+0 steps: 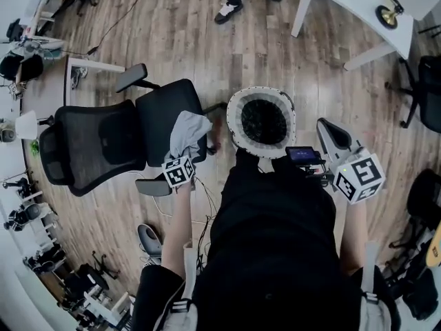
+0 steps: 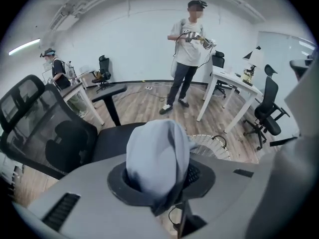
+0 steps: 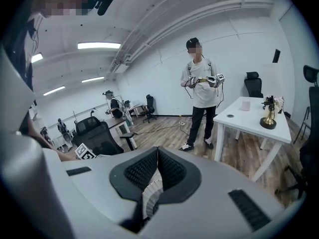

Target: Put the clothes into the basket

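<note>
We hold a pale blue-grey cloth (image 1: 187, 131) (image 2: 157, 158) in our left gripper (image 1: 185, 156) (image 2: 159, 183). Its fingers are clenched on the fabric, which bunches up over them above the seat of a black office chair (image 1: 162, 109) (image 2: 112, 138). The round white basket (image 1: 238, 112) (image 2: 212, 144), dark inside, stands on the wooden floor (image 1: 172, 33) just right of the chair, near the cloth but apart from it. Our right gripper (image 1: 325, 131) (image 3: 157, 171) hovers by the basket's right rim, fingers pressed together on nothing. Farther off, a person (image 2: 187, 59) stands beside a white table (image 2: 232, 78).
</note>
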Demonstrator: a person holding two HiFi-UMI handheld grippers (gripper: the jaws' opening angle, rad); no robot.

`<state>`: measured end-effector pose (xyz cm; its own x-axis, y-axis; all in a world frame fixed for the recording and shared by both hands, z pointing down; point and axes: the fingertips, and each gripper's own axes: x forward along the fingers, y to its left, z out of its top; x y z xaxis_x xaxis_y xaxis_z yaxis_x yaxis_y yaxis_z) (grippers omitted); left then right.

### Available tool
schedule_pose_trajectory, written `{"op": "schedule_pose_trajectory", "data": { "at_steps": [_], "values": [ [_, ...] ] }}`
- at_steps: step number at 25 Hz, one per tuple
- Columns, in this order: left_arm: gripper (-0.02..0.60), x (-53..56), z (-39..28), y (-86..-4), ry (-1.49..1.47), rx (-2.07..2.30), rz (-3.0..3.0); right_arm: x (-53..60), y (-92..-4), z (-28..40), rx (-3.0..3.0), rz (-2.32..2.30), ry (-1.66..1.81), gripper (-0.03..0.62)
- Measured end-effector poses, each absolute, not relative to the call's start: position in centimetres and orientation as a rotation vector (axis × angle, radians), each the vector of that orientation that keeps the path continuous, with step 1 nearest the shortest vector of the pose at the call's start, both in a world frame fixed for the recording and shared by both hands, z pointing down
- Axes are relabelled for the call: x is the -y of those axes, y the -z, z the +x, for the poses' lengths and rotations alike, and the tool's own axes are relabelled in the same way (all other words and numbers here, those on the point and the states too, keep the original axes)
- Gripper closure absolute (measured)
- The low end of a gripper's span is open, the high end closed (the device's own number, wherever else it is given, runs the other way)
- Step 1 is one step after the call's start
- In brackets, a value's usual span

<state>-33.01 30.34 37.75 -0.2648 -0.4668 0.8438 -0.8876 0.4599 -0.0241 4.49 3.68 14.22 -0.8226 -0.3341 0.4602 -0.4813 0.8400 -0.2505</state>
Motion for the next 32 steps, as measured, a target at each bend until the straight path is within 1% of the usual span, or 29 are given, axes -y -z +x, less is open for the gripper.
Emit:
{"op": "schedule_pose_trajectory", "data": {
  "at_steps": [9, 15, 19, 26, 32],
  "values": [
    [0.465, -24.8, -23.7, -36.2, -0.677, 1.822, 1.313, -2.1, -16.6, 10.5, 2.608, 0.651, -0.612, 0.577],
    [0.465, -21.1, -17.9, -38.2, -0.746, 1.677, 1.417, -2.4, -19.2, 13.7, 2.574, 0.677, -0.676, 0.577],
    [0.465, -18.6, -14.7, -40.5, -0.794, 1.563, 1.500, -2.4, -21.0, 14.5, 2.546, 0.694, -0.702, 0.578],
    [0.465, -15.1, -11.8, -45.8, -0.932, 1.477, 1.594, -3.0, -23.8, 13.8, 2.493, 0.755, -0.800, 0.577],
    [0.465, -12.9, -11.1, -51.9, -0.900, 1.456, 1.569, -4.2, -28.0, 13.8, 2.428, 0.805, -0.856, 0.578]
  ]
}}
